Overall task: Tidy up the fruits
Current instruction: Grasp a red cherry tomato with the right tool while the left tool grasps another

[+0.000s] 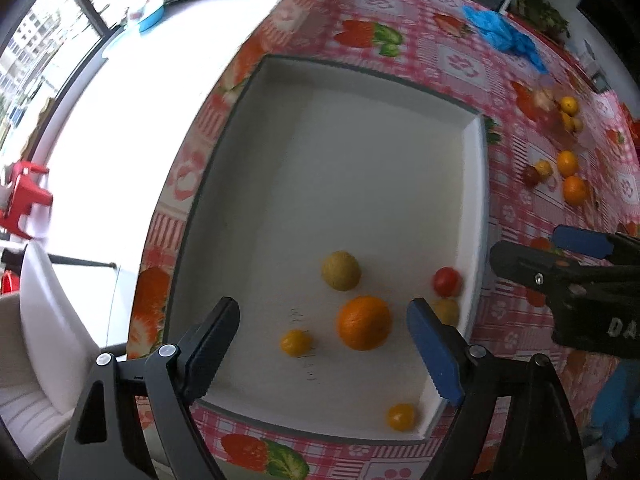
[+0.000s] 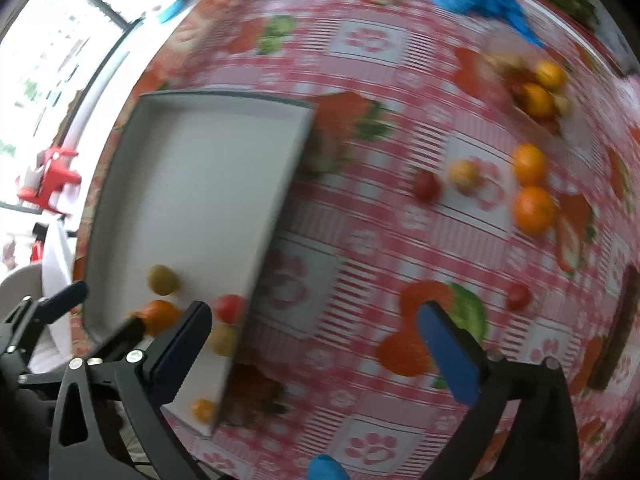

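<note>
A white tray (image 1: 360,152) lies on the pink checked tablecloth (image 1: 440,52). It holds an orange (image 1: 364,322), a greenish fruit (image 1: 341,271), a red tomato (image 1: 447,281) and small yellow fruits (image 1: 295,342). My left gripper (image 1: 324,316) hangs open straight above the orange, with nothing between its fingers. My right gripper (image 2: 314,312) is open and empty over the cloth just right of the tray (image 2: 192,184). It also shows at the right of the left wrist view, right gripper (image 1: 528,242). Loose oranges (image 2: 534,210), a yellow fruit (image 2: 464,174) and red tomatoes (image 2: 519,297) lie on the cloth beyond.
A clear bag with more fruit (image 1: 560,116) sits at the far right. A crumpled blue glove (image 1: 500,32) lies at the back. The table's edge runs close along the tray's left side. A red stool (image 1: 24,196) stands on the floor below. A blue-gloved hand (image 1: 616,404) holds the right gripper.
</note>
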The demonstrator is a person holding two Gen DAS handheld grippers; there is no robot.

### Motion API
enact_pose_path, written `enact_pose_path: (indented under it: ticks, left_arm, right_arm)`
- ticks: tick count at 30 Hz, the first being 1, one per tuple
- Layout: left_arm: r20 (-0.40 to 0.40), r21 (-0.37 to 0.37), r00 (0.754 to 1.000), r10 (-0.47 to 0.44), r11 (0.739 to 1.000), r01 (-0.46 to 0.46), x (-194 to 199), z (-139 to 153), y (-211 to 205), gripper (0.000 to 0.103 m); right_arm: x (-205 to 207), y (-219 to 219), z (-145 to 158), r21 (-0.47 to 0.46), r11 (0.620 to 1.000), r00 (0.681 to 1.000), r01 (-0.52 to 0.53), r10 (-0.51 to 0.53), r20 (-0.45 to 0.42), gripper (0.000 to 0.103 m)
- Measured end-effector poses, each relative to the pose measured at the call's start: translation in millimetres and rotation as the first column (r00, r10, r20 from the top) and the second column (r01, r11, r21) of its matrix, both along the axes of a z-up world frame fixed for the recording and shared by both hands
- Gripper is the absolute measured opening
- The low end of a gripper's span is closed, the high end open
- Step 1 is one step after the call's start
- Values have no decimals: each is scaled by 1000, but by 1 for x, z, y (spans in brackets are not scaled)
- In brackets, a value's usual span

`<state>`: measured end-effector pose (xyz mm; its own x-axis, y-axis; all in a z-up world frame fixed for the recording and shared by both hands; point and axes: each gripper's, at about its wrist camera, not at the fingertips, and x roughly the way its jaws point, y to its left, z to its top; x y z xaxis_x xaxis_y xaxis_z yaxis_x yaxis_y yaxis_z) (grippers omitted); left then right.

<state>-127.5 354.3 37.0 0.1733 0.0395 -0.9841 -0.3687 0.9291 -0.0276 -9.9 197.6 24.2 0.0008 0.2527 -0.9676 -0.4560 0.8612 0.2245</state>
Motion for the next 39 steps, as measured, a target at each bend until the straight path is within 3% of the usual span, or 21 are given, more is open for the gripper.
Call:
enact_pose_path:
  ticks: [10, 18, 23, 28, 32, 35, 37, 39]
  left_arm:
    - [18, -19, 993, -113, 993, 113, 29, 13, -47, 87]
    - [6, -31, 984, -181, 983, 181, 46, 14, -79, 87]
    - [-1, -30, 978, -211, 977, 211, 56, 13, -92, 87]
    - [-5, -29, 973, -232, 972, 232, 65, 13, -102, 87]
    - [-4, -20, 970, -243, 970, 243, 72, 16, -106, 87]
    - [-1, -11, 968, -250, 968, 250, 77, 18, -109, 87]
    - [0, -9, 967, -254, 967, 254, 82, 18, -110, 87]
    - [3, -5, 966, -259, 966, 259, 87, 19, -113, 87]
  right_arm:
    - [19, -91, -42, -123, 975, 978, 187, -196, -69, 103]
    - [34, -141, -60, -161, 952, 958, 260, -276, -83, 103]
    - [46, -158, -59, -156, 947, 954, 280, -293, -60, 103]
    - [66, -140, -52, -133, 958, 966, 253, -258, -27, 101]
    - [77, -122, -51, -137, 964, 973, 228, -231, -2, 85]
    - [82, -111, -48, -157, 966, 979, 206, -202, 38, 66]
    - [85, -108, -44, -166, 968, 982, 189, -183, 55, 40]
    - [86, -108, -41, -160, 970, 983, 182, -175, 55, 24]
